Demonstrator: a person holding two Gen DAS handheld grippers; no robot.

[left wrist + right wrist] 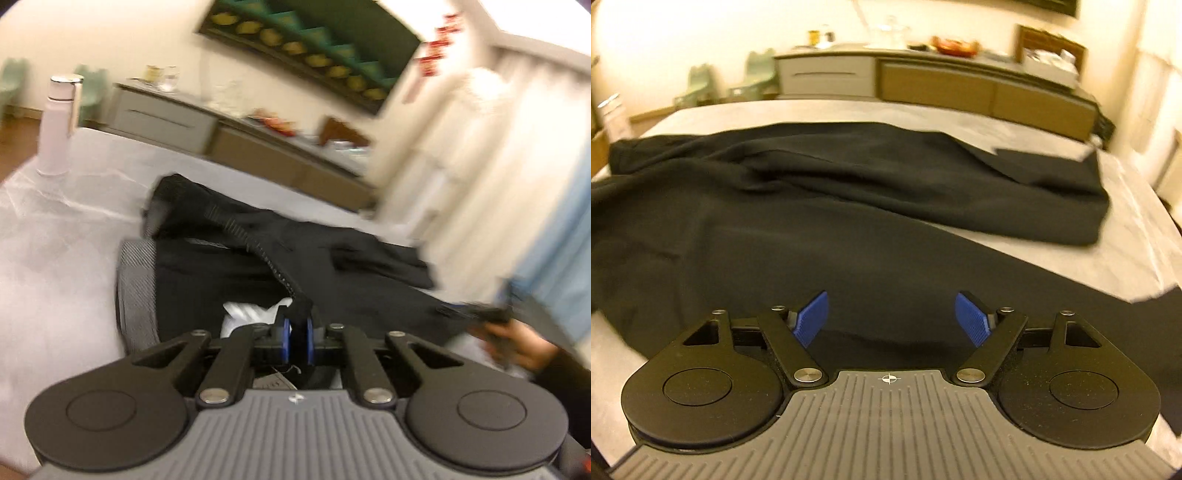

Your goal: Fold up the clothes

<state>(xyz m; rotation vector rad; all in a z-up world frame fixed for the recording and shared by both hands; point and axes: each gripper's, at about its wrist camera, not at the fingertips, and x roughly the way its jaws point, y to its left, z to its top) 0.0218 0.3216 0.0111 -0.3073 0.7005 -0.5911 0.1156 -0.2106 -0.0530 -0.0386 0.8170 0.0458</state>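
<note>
You have one black garment [849, 206] spread across the white-covered table [1126, 229], its bulk reaching from the left edge almost to the right edge. Your left gripper [298, 332] is clenched on a fold of that garment beside its zipper [258, 247], two blue pads pressed together on the cloth. Your right gripper [891, 319] hangs released over the near part of the cloth, its two blue pads [812, 319] well apart. One white bottle [59, 122] stands near the table's far left corner.

garment [849, 206] spread across table [1126, 229], bottle [59, 122] behind at table's edge
</note>
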